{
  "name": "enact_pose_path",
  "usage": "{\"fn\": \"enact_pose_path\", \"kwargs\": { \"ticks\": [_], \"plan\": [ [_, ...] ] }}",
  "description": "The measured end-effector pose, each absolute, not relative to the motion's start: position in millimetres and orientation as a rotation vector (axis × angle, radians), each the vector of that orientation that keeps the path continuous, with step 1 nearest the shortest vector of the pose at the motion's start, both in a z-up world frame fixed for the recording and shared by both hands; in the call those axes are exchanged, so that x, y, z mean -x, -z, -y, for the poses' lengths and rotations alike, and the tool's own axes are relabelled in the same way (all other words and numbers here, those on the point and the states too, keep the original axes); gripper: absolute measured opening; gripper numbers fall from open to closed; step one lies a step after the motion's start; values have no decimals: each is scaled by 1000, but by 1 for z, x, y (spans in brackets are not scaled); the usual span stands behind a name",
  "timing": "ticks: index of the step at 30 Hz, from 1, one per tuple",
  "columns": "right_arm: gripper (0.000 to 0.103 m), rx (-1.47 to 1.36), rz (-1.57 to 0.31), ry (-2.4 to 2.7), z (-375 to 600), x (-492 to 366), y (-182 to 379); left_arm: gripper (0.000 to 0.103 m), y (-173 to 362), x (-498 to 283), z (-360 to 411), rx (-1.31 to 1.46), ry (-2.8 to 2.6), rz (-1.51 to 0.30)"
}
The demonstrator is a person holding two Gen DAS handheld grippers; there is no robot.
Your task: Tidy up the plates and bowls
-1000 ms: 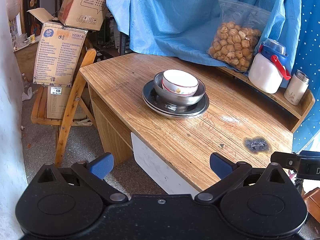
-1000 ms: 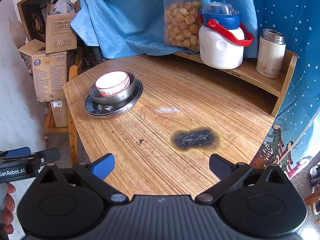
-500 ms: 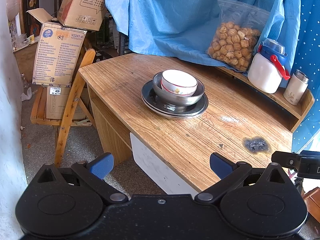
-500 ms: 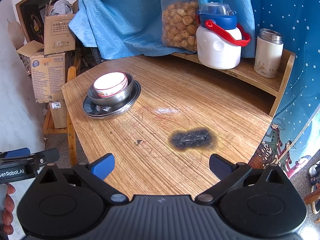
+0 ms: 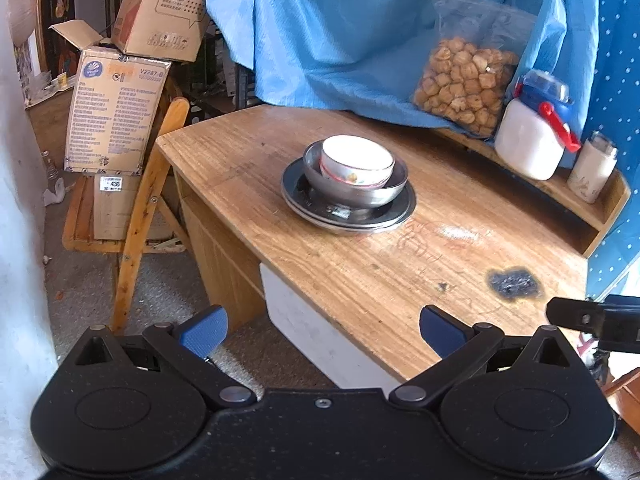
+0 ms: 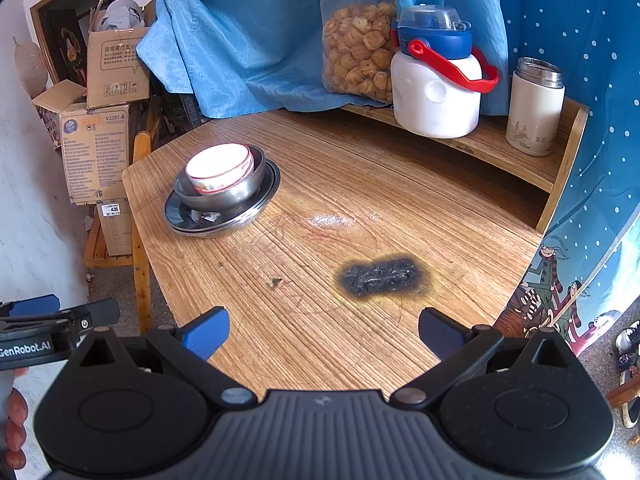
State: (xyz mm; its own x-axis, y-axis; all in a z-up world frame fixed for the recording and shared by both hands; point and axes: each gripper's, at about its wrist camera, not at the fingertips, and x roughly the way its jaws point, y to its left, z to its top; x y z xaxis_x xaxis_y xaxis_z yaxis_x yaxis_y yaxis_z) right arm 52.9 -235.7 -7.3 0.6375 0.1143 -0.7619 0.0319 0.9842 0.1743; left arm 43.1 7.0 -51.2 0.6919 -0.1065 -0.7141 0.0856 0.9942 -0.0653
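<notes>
Stack on wooden counter, toward its left rear part: ceramic bowl, white w/ red-patterned outside, nested in steel bowl, itself on steel plates (two, judging by doubled rim). Ceramic bowl tilted slightly inside steel one, leaning toward one side. Small sticker or scrap visible on top plate beside bowl base.

Left gripper spread wide, nothing between blue pads, held low off counter's front-left edge, well apart from stack. Part of it also seen at left edge of right-wrist view, w/ fingertips of a hand below it.

Right gripper likewise wide open & empty, hovering over counter's near edge, well short of stack; tip visible at right edge of left-wrist view.

Burn mark, dark & oblong, on counter nearer right gripper, between it and rear shelf. Pale smear between burn mark & plates.

Raised shelf along counter's back-right: bag of snacks, white jug w/ blue lid & red handle, flask w/ metal cap, in that order left to right. Blue cloth draped behind, dotted blue curtain at right.

Left of counter: wooden chair carrying cardboard boxes, stacked, top one tilted.
</notes>
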Motion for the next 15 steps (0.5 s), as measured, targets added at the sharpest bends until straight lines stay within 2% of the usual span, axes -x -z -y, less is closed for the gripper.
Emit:
{"fn": "enact_pose_path", "kwargs": {
  "ticks": [15],
  "plan": [
    [103, -171, -882, -44, 230, -48, 5, 102, 56, -42, -9, 5, 84, -832]
  ]
}}
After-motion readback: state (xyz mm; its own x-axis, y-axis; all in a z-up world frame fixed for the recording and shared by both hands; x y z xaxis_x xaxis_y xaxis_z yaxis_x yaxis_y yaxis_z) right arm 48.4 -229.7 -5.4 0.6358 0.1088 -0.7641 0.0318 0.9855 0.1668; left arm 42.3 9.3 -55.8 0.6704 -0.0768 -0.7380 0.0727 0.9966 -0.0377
